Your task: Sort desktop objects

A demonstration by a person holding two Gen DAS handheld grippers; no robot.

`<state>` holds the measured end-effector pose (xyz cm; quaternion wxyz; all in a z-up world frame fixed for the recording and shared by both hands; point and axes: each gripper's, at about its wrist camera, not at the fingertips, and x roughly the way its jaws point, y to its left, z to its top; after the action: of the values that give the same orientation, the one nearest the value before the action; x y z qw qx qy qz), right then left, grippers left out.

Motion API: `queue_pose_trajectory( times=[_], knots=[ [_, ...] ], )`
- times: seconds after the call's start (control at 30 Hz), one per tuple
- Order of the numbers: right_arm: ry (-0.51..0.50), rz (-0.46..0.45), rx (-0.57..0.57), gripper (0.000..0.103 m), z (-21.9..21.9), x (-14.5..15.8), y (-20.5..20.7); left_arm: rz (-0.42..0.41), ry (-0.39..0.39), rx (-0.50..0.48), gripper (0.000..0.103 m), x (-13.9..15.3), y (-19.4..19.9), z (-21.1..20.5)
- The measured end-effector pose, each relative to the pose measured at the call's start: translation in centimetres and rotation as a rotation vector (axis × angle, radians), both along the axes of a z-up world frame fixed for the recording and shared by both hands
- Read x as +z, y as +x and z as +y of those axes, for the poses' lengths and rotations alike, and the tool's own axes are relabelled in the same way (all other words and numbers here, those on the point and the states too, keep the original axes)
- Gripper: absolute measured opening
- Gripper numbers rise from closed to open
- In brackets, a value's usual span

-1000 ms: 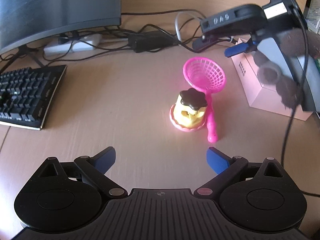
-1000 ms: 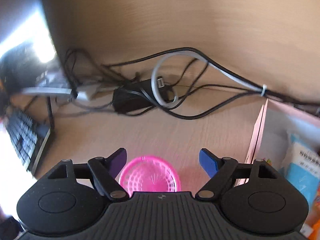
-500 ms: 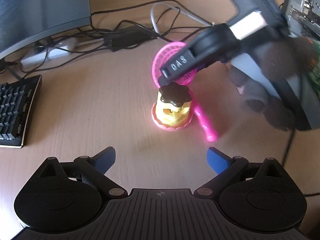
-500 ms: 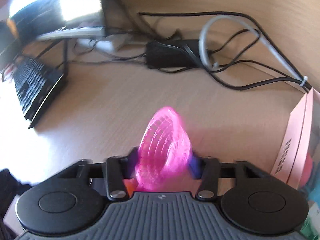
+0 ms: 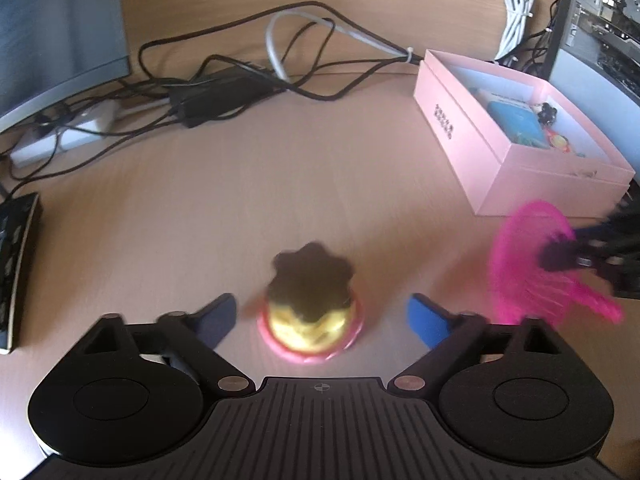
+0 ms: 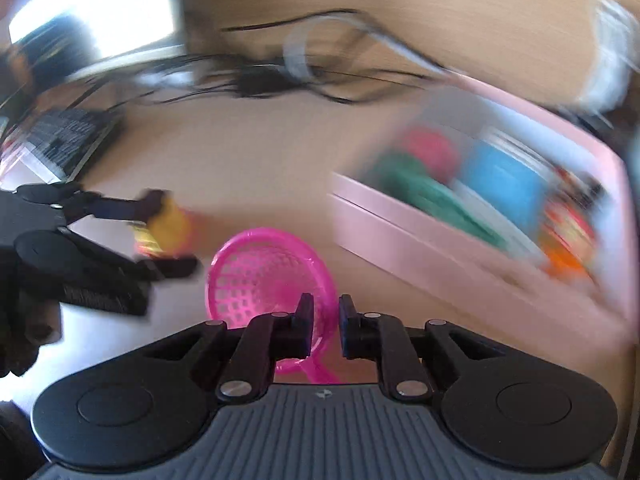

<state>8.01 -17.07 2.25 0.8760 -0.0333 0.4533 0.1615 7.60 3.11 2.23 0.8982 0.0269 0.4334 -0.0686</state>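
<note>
A yellow toy pudding point(image 5: 310, 312) with a dark top and pink base stands on the desk between the fingers of my open left gripper point(image 5: 322, 312). It also shows blurred in the right wrist view point(image 6: 168, 226). My right gripper point(image 6: 323, 320) is shut on the rim of a pink toy net scoop point(image 6: 268, 276) and holds it above the desk. The scoop point(image 5: 532, 264) shows at the right of the left wrist view, in front of the open pink box point(image 5: 500, 152).
The pink box point(image 6: 440, 248) holds several items, among them a blue packet point(image 5: 514, 118). Black and grey cables point(image 5: 240, 80) and a power strip point(image 5: 60, 136) lie at the back. A monitor point(image 5: 48, 28) and a keyboard point(image 5: 16, 256) are at the left.
My right gripper closed on the pink scoop, lifted it off the desk and carried it right toward the pink box. My left gripper moved forward until the pudding sits between its fingers.
</note>
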Motion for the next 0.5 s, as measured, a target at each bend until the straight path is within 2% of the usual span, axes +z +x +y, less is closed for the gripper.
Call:
queue_pose_trajectory(
  times=[0.07,0.13,0.17,0.33,0.5],
  knots=[
    [0.024,0.002,-0.096,0.013,-2.6,-0.1,-1.2,-0.003,0.018,-0.016,0.079,0.0,0.1,-0.8],
    [0.052,0.004,-0.163,0.013,-4.5,-0.1,-2.2,-0.01,0.033,-0.045,0.063,0.1,-0.3,-1.6],
    [0.064,0.004,-0.191,0.013,-5.2,-0.2,-2.7,-0.01,0.031,-0.063,0.06,0.2,-0.5,-2.1],
    [0.087,0.0,-0.258,0.013,-6.6,-0.3,-4.6,0.001,0.01,-0.157,0.061,0.0,-2.5,-4.4],
    [0.086,-0.013,-0.266,0.016,-5.5,-0.4,-5.4,0.032,-0.06,-0.261,0.061,0.0,-5.2,-5.8]
  ],
)
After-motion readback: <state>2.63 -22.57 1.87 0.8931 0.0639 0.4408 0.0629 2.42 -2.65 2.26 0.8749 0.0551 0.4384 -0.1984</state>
